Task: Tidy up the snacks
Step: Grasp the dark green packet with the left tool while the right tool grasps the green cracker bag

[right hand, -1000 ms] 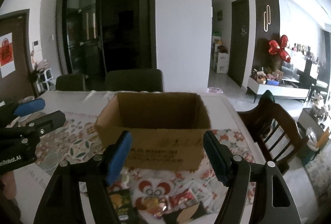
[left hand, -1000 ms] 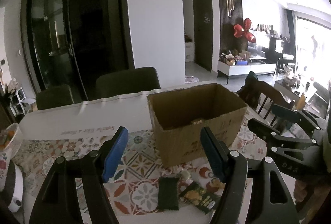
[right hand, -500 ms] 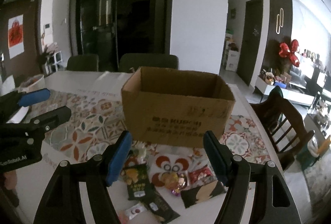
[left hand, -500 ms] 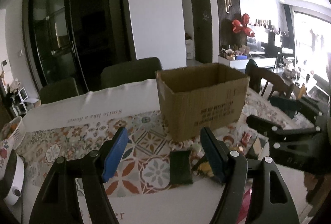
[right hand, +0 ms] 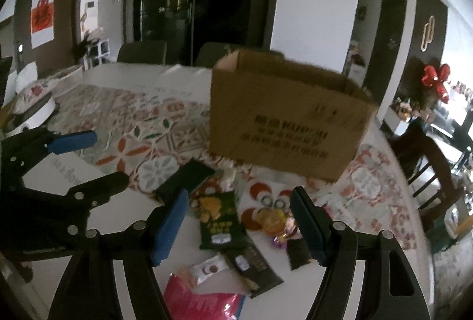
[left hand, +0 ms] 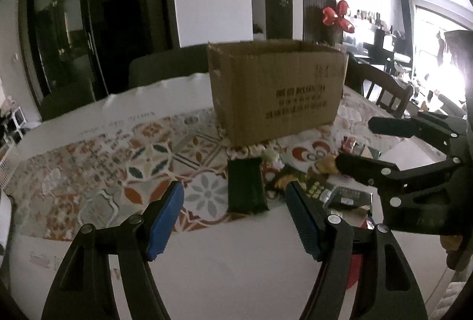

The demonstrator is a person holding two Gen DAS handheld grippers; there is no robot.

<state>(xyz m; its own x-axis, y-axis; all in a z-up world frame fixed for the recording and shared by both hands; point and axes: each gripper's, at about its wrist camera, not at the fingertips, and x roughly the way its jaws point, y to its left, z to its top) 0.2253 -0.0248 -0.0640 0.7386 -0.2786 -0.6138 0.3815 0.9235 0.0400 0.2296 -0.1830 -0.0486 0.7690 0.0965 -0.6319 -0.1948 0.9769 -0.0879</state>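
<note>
Patterned tiles in orange, green and grey cover the tablecloth (left hand: 124, 172), with a plain white border running along the near edge, and dark dining chairs stand behind the table against black glass doors. Over by the far wall a red balloon ornament (right hand: 436, 79) catches the light. Centre stage sits the cardboard box (left hand: 276, 92), open at the top, dark print on its near face, standing on the cloth.

Now the snacks: they lie scattered on the table in front of the box, none between any jaws. A dark green packet (left hand: 246, 185) lies flat just in front of the box's left corner. Beside it to the right, in the right wrist view, a green chip bag (right hand: 220, 219) with yellow pictures lies flat, and next to that a small yellow and purple wrapped sweet (right hand: 276, 224). Nearer the camera there is a black bar wrapper (right hand: 251, 268), a small white sachet (right hand: 208, 268) and a bright pink bag (right hand: 204, 300) at the table's edge.

Left gripper (left hand: 235, 221) hovers above the white border, jaws spread fairly wide with nothing in them, the dark green packet showing in the gap ahead. Right gripper (right hand: 239, 227) hangs over the pile, jaws equally wide and empty, the chip bag lying below and between its blue pads. Each gripper shows in the other's view, side by side, well apart.
</note>
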